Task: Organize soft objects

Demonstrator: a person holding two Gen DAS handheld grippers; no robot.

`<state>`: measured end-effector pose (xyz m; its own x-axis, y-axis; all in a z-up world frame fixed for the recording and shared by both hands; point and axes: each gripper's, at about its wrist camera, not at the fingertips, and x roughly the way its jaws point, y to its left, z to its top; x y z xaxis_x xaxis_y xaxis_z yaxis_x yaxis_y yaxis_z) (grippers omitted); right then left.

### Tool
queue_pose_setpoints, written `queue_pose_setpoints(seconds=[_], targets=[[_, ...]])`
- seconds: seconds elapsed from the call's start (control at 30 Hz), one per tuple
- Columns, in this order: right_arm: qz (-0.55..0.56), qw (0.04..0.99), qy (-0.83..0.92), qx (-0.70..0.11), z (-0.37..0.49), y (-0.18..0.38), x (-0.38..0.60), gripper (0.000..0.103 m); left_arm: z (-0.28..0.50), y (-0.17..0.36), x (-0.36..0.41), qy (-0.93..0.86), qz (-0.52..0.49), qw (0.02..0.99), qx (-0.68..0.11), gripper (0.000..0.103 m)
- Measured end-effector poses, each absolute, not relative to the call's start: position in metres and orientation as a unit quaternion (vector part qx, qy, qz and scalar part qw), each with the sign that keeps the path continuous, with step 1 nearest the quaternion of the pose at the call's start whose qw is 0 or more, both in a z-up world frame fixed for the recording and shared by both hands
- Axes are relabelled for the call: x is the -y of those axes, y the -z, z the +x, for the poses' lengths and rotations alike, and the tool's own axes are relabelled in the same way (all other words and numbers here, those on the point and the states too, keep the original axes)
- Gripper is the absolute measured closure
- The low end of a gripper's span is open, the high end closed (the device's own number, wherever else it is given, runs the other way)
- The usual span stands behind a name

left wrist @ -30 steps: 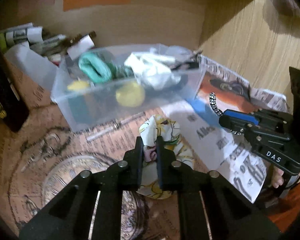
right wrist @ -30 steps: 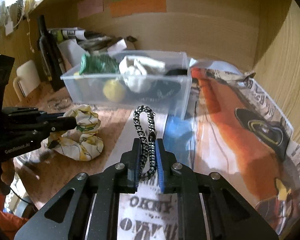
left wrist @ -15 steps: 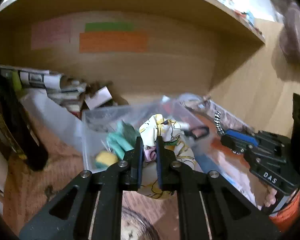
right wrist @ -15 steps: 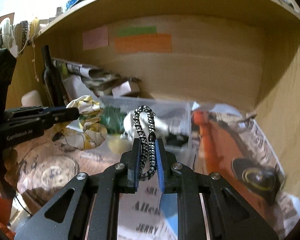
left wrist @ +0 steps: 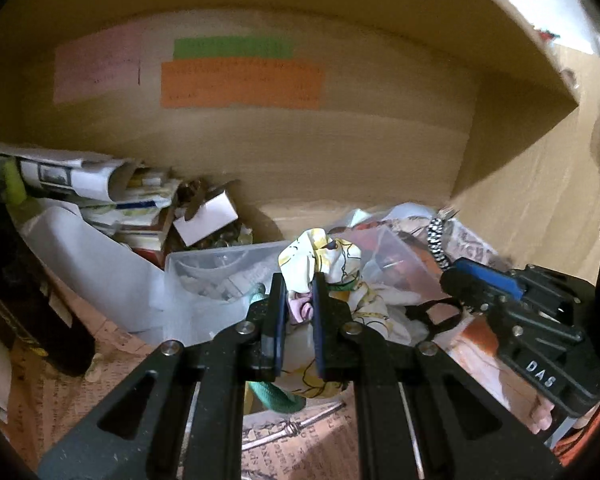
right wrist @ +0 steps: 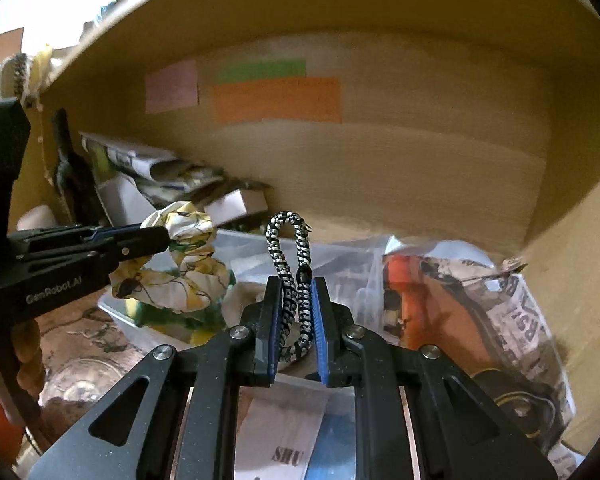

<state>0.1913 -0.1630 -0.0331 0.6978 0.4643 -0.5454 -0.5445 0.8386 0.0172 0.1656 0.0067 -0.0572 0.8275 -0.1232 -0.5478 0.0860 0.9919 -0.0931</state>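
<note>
My left gripper [left wrist: 299,284] is shut on a yellow-and-white floral scrunchie [left wrist: 324,260] and holds it in the air above the clear plastic bin [left wrist: 204,264]. The scrunchie also shows in the right wrist view [right wrist: 180,264], with the left gripper [right wrist: 162,236] on it. My right gripper [right wrist: 295,284] is shut on a black-and-white braided hair tie [right wrist: 290,248], held up in front of the bin [right wrist: 340,264]. That gripper [left wrist: 456,276] and the tie [left wrist: 436,240] also show at the right of the left wrist view. A teal scrunchie [left wrist: 274,396] lies in the bin.
Rolled newspapers [left wrist: 60,172] and a white box [left wrist: 208,218] are piled at the back left. A dark bottle [right wrist: 66,168] stands at the left. Newspaper sheets [right wrist: 480,312] cover the desk at the right. The wooden back wall [left wrist: 340,152] and shelf overhang close in the space.
Both grippers have risen off the desk with their items and moved toward the bin. The floral scrunchie has left the desk and now hangs above the bin.
</note>
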Motion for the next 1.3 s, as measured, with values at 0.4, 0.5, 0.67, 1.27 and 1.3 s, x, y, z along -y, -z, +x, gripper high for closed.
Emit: queue_pose_setpoints(seconds=[0.4, 0.5, 0.67, 1.27, 1.3], targets=[[-0.101, 0.901, -0.263, -0.330, 0.213, 0.070, 0.152, 0.066, 0.187, 0.090, 0.005, 0.043, 0.004, 0.942, -0.334, 0.075], [-0.102, 0.902, -0.262, -0.326, 0.211, 0.069, 0.153, 0.059, 0.185, 0.091, 0.004, 0.040, 0.004, 0.943, -0.331, 0.055], [-0.089, 0.905, -0.265, -0.321, 0.209, 0.063, 0.157, 0.046, 0.177, 0.086, 0.003, 0.042, 0.006, 0.946, -0.322, 0.042], [-0.057, 0.933, -0.297, -0.193, 0.138, -0.022, 0.178, 0.043, 0.088, 0.009, -0.016, 0.036, -0.019, 0.981, -0.189, 0.029], [-0.056, 0.934, -0.298, -0.188, 0.134, -0.024, 0.179, 0.039, 0.084, 0.006, -0.016, 0.036, -0.019, 0.982, -0.182, 0.029]])
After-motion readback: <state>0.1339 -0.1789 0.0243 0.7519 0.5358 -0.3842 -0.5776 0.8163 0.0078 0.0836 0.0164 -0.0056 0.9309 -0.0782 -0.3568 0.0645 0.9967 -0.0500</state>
